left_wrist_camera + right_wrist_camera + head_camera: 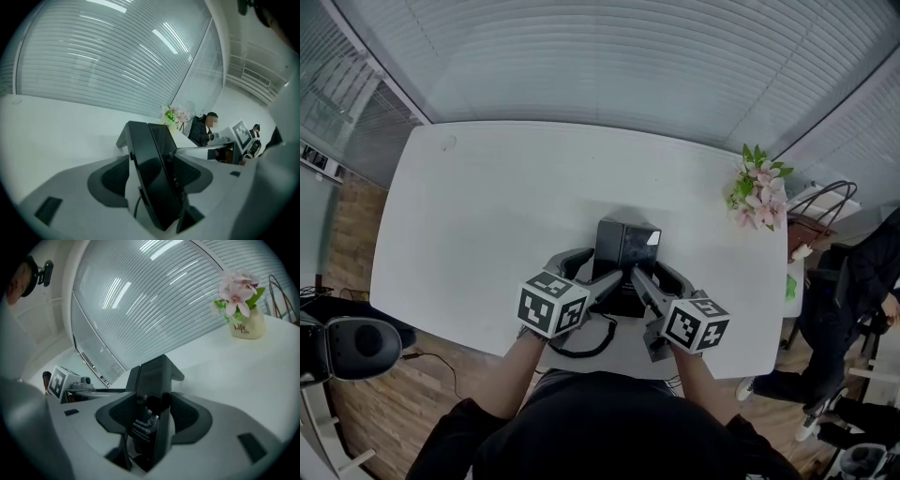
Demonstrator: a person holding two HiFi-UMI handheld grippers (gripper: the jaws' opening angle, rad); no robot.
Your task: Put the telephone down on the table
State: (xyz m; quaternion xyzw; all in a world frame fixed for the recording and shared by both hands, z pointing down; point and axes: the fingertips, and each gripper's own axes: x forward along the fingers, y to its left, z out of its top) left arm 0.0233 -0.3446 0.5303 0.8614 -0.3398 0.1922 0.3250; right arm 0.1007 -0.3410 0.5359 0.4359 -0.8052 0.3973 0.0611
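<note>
2 grippers [154, 171] [152, 413] clamp upright telephone [626, 246].

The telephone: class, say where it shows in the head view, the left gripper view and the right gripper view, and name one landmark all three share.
Head view: the telephone is low at centre, over the near part of the table.
Left gripper view: low centre, leaning, between the jaws.
Right gripper view: low centre, upright, between the jaws.
Shared landmark: the pink flowers, beyond it in all three.
</note>
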